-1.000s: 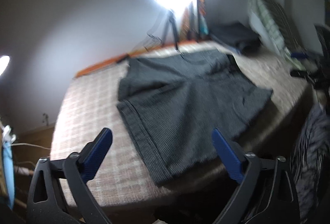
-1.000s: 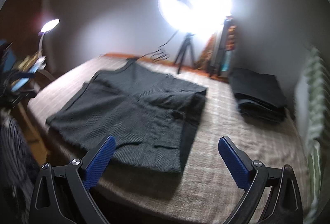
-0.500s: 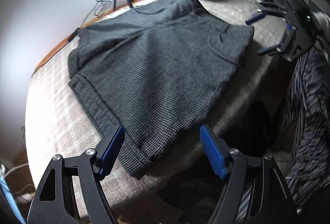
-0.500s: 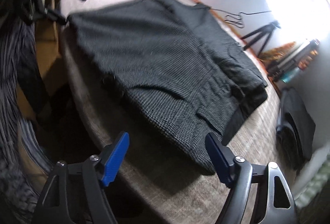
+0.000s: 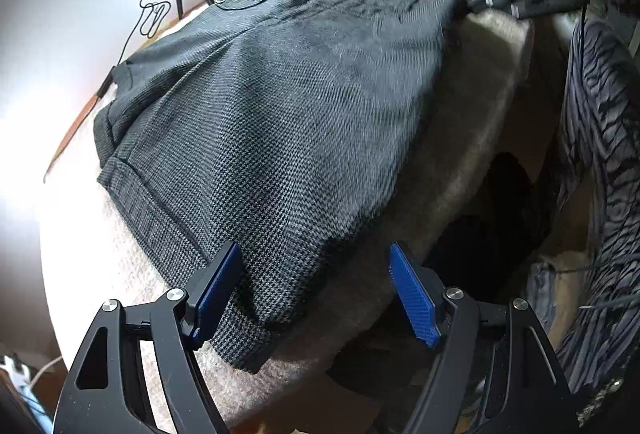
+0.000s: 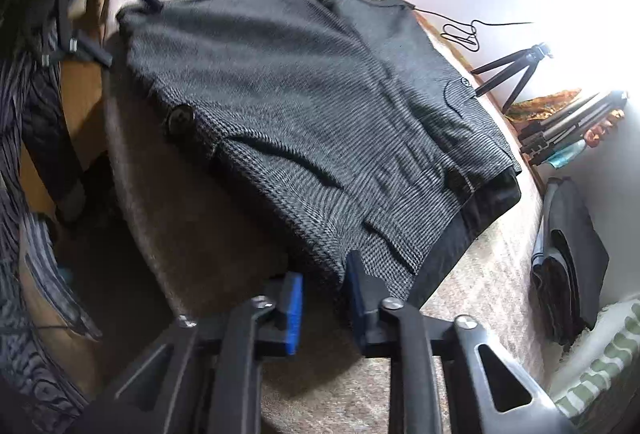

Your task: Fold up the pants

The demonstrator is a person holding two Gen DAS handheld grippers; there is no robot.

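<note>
While the grey checked pants (image 5: 272,106) lie flat along the near edge of the bed (image 5: 460,122), a beige cover under them, a tripod (image 6: 516,68) stands at the far edge and folded dark clothes (image 6: 568,266) sit near the far corner. Glare whitens the wall. Left gripper (image 5: 316,294) gapes over the cuff corner, one pad against the cloth. Right gripper (image 6: 324,298) has just been closing, jaws nearly together at the waistband corner; any pinch is hard to make out.

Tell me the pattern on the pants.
The pants are a dark grey and black fine check weave, clearest in the left wrist view.
</note>
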